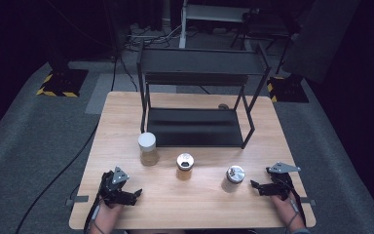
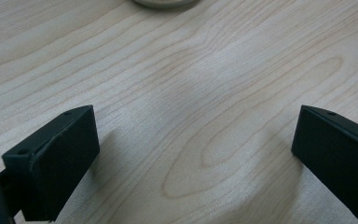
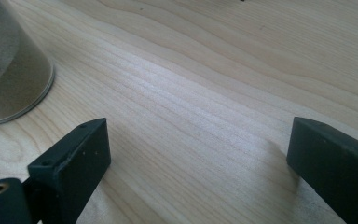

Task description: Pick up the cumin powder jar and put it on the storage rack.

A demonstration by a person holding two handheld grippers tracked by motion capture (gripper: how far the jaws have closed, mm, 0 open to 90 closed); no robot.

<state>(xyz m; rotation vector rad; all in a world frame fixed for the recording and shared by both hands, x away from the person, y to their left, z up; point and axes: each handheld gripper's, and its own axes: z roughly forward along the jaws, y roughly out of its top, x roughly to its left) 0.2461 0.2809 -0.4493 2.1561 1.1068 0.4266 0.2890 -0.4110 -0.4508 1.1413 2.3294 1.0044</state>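
Three jars stand in a row on the wooden table (image 1: 126, 109): a white-lidded jar (image 1: 148, 148) at the left, an amber jar with a shiny lid (image 1: 184, 166) in the middle, and a pale jar with a metal lid (image 1: 233, 178) at the right. My left gripper (image 1: 137, 194) rests low near the front left of the table, open, with bare wood between its jaws (image 2: 193, 154). My right gripper (image 1: 254, 186) lies near the front right, open and empty (image 3: 198, 158), just right of the pale jar, whose base (image 3: 9, 74) shows at the left of the right gripper view.
A black two-tier metal rack (image 1: 197, 92) stands at the back middle of the table, behind the jars. A small round object (image 1: 222, 106) lies by the rack's right rear leg. Grey floor with cables surrounds the table.
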